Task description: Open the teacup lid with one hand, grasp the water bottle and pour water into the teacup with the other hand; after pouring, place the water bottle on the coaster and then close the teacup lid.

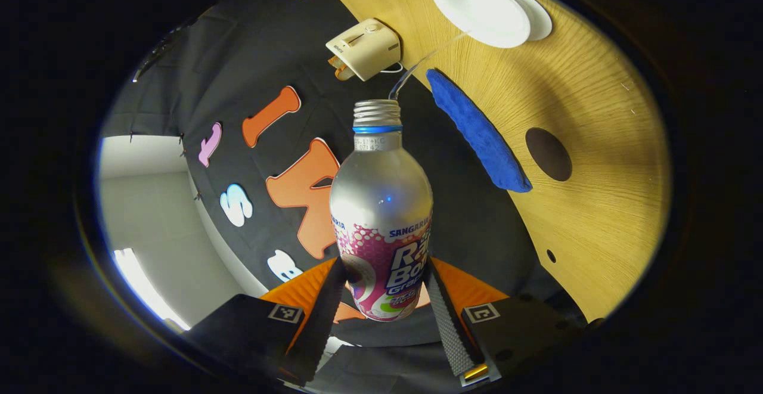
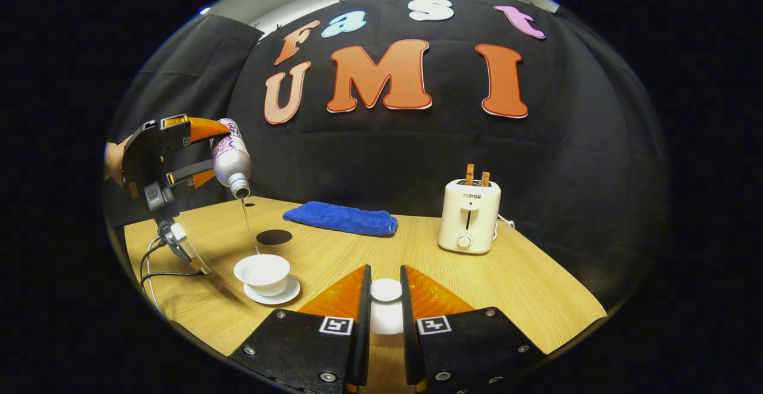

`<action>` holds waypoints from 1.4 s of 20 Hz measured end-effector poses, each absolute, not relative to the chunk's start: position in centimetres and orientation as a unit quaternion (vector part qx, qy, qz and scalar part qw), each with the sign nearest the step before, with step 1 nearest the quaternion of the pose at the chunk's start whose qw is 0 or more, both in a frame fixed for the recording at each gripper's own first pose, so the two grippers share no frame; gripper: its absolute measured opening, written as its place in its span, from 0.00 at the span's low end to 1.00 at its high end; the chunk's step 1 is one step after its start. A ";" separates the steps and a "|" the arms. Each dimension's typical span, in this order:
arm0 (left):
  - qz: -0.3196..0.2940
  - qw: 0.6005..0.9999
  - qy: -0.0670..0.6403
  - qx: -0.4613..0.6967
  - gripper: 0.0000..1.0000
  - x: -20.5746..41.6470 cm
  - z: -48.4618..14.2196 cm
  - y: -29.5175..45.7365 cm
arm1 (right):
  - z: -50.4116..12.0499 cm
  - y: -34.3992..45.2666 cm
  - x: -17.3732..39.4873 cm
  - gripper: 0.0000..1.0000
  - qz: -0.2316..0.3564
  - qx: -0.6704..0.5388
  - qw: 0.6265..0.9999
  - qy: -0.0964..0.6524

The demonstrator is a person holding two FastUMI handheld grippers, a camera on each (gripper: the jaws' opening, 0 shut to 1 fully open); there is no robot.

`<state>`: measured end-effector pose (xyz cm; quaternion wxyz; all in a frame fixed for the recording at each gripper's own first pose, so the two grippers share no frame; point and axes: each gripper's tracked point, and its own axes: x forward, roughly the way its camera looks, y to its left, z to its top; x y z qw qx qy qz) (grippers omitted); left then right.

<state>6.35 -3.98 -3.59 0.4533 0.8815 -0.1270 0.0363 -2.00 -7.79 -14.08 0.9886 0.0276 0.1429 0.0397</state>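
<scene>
While my left gripper clamps the tilted water bottle pouring into the teacup, my right gripper pinches the lid above the wooden worktop, with towel, toaster and dark coaster beyond.

In the right gripper view, bare surface is lying open at lower right, between the toaster and the near edge. At lower left the teacup is blocking the way, with the tilted water bottle hanging above it. The blue towel is occupying the middle rear.
</scene>
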 end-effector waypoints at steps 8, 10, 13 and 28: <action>0.031 0.430 -0.161 0.888 0.83 5.8 -3.7 -5.2 | -14.1 -7.2 -2.0 0.25 0.045 0.019 0.989 0.143; 0.030 0.425 -0.170 0.888 0.83 5.6 -3.7 -5.4 | -14.0 -7.3 -2.0 0.24 0.044 0.020 0.989 0.142; 0.033 0.425 -0.185 0.885 0.83 5.3 -4.0 -5.6 | -14.0 -7.2 -1.9 0.25 0.044 0.021 0.989 0.142; 0.047 0.477 -0.255 0.840 0.83 5.2 -1.7 -6.6 | -13.3 -5.2 -1.3 0.25 0.056 0.012 0.988 0.144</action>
